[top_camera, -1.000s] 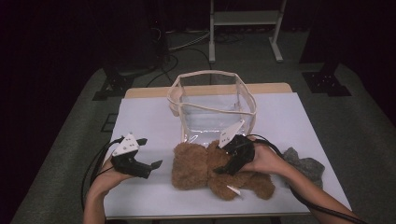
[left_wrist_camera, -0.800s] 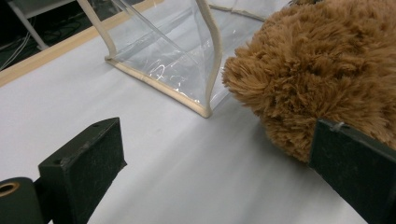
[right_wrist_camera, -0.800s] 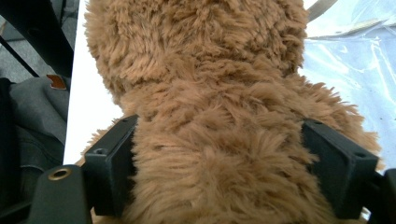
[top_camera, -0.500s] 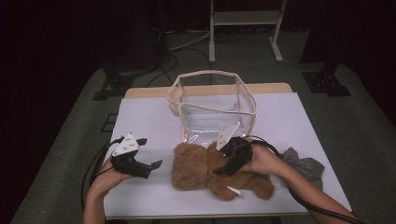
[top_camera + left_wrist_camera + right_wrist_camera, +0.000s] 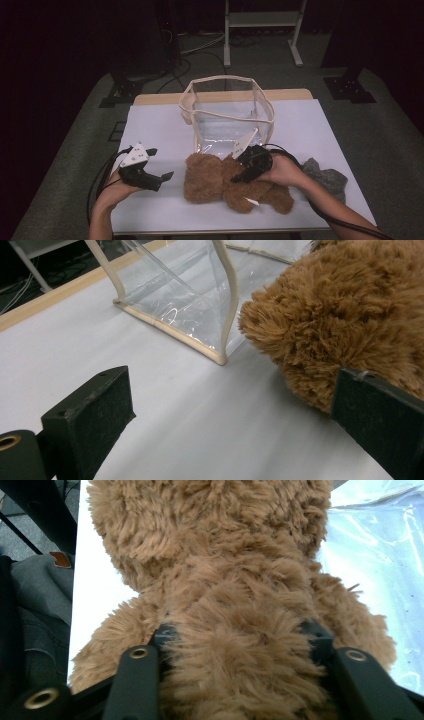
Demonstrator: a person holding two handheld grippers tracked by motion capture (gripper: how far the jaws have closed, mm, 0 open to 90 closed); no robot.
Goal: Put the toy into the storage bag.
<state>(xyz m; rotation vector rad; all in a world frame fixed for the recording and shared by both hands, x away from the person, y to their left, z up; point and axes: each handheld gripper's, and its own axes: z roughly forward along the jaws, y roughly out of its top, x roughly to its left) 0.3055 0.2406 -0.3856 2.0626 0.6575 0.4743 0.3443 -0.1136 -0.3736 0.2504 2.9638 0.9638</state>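
A brown teddy bear [image 5: 212,181] lies on the white table [image 5: 155,130], in front of a clear bag [image 5: 227,117]. My right gripper [image 5: 239,175] comes down on the bear's middle. Its jaws have just been closing, and in the right gripper view both pads sink into the fur of the bear [image 5: 225,580] on either side of its body. My left gripper [image 5: 161,164] rests open on the table just left of the bear's head. In the left gripper view the head [image 5: 350,315] sits by the right jaw, with bare table between the jaws.
The clear bag [image 5: 175,295] with cream trim stands open-topped at the table's middle back. A grey cloth lump [image 5: 326,177] lies at the right behind my right hand. Cables trail from both grippers. A white metal stand [image 5: 262,20] is on the floor beyond.
The right gripper's jaws have drawn in onto the bear's body. Both hands and the bear stay where they were.
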